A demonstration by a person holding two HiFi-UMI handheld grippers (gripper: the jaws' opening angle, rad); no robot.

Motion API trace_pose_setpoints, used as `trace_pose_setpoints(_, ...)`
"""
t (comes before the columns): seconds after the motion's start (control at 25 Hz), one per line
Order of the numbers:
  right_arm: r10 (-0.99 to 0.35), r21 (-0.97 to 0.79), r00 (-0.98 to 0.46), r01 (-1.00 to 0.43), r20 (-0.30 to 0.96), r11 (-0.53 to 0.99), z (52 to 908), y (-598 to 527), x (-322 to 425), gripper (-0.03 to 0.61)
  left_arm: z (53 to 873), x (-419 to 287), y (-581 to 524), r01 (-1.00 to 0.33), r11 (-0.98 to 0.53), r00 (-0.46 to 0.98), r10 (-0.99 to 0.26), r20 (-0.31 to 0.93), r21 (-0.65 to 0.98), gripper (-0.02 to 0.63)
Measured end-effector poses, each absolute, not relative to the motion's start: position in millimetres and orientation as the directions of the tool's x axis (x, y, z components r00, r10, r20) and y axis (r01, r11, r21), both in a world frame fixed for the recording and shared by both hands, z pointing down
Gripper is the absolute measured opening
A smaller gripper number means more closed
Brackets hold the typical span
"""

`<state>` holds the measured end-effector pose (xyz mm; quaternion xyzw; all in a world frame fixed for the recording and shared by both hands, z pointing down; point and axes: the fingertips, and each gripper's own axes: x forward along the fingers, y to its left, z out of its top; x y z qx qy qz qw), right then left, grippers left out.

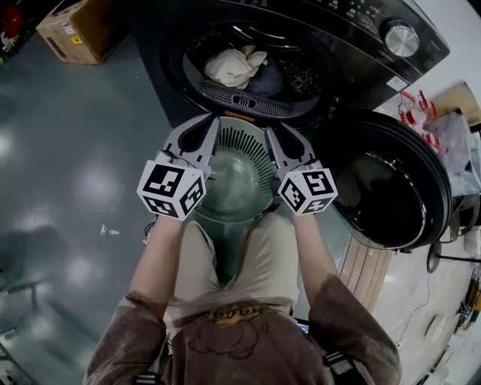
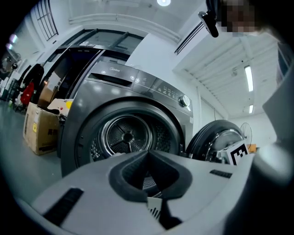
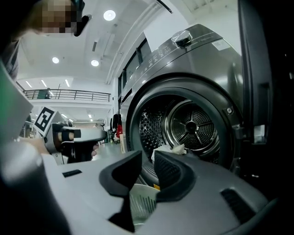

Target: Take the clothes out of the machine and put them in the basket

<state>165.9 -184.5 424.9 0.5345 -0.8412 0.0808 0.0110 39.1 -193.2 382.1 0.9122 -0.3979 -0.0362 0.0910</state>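
Room to move: a wide stretch of glossy grey-green floor (image 1: 68, 173) lies on the person's left. On the right, the round dark glass-fronted door (image 1: 391, 188) hangs fully swung out and crowds that side. The dark grey metal front-load washer (image 1: 353, 22) fills the view ahead, w/ its mouth open.

A translucent grey-green plastic basket (image 1: 244, 139), slotted round the rim, sits just under the washer's mouth, betw. the two claws.

- **Left gripper** (image 1: 204, 134): closed, jaw tips meeting (image 2: 147, 153); the basket rim (image 2: 155, 209) is caught in the hollow behind them.
- **Right gripper** (image 1: 279, 139): jaws narrowly apart (image 3: 148, 158); the basket rim (image 3: 142, 202) runs betw. the ribbed black pads, which don't press it.

Cream, crumpled cloth clothes (image 1: 234, 66) lie in the perforated steel drum (image 2: 126, 136), near its front lip (image 3: 169, 150), apart from the basket.

A brown cardboard box (image 1: 79, 30) stands on the floor at far left, beside the washer. White walls and ceiling lights show behind.
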Motion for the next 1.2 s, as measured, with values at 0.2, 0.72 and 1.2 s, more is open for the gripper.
trace_pose_setpoints(0.2,-0.893,-0.145,-0.438,-0.895,0.101,0.422,425.7,-186.0,165.5,0.206,381.5,40.6,-190.8,-0.713,-0.675,0.687,-0.726,-0.002,0.188,0.007)
trace_pose_setpoints(0.72,-0.876,-0.128,-0.443,-0.896,0.192,0.425,447.6,-229.1,164.1,0.451,380.2,48.7,-187.8,-0.694,-0.702,0.711,-0.703,-0.002,0.161,0.007)
trace_pose_setpoints(1.2,-0.860,0.059,-0.378,-0.905,0.342,0.421,472.8,-315.9,171.2,0.451,383.7,49.5,-192.6,-0.684,-0.709,0.720,-0.694,0.002,0.171,0.008)
